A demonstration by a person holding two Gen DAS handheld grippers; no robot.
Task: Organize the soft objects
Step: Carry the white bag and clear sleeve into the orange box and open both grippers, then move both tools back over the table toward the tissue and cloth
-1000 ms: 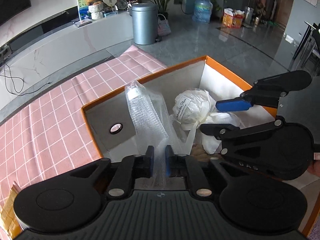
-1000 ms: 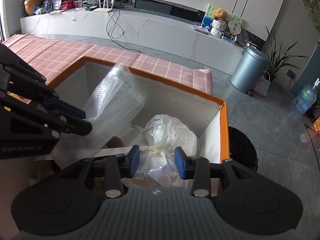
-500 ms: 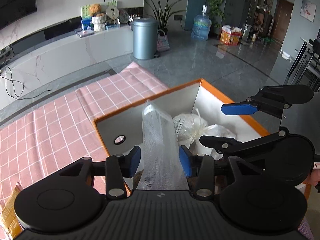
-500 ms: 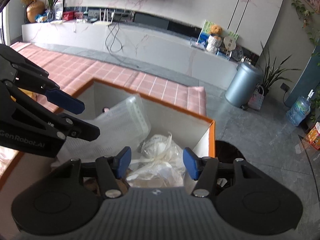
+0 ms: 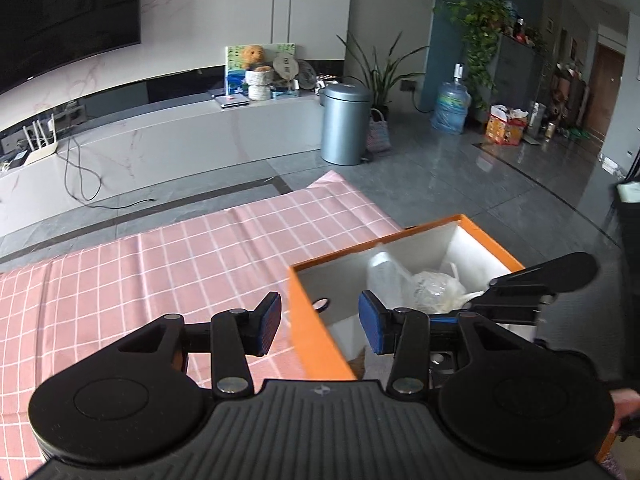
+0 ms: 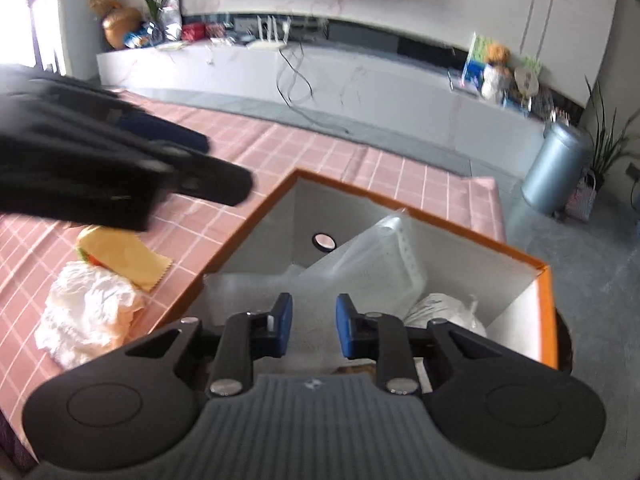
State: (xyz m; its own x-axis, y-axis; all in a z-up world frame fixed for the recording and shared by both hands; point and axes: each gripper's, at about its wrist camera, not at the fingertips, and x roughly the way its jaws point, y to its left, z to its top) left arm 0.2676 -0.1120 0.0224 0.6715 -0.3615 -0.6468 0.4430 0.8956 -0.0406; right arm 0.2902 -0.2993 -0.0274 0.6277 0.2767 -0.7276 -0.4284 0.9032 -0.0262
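- Progress on tidying soft items: an orange-rimmed cardboard box with grey inner walls (image 6: 472,240) sits on a pink checked tablecloth (image 5: 168,264) and already holds some of them.
- Inside the box, a clear bubble-wrap packing bag (image 6: 376,264) leans against the far wall, and a knotted white plastic bag (image 6: 444,312) lies beside it toward the right corner.
- Still outside, on the cloth just left of the box, lie a crumpled white plastic bag (image 6: 84,320) and a yellow cloth with a zigzag edge (image 6: 124,256), touching each other. These look like what is left to pack.
- The left gripper (image 5: 318,328) is about half open with nothing between its blue pads; it hangs over the box's near left rim.
- The right gripper (image 6: 314,328) has just been closing and now stands only narrowly open. The pads appear apart from the packing below, with nothing pinched between them; it points into the box.
- Judgement: roughly half done, as far as the views show, with two items in and two out. More items may lie out of view.
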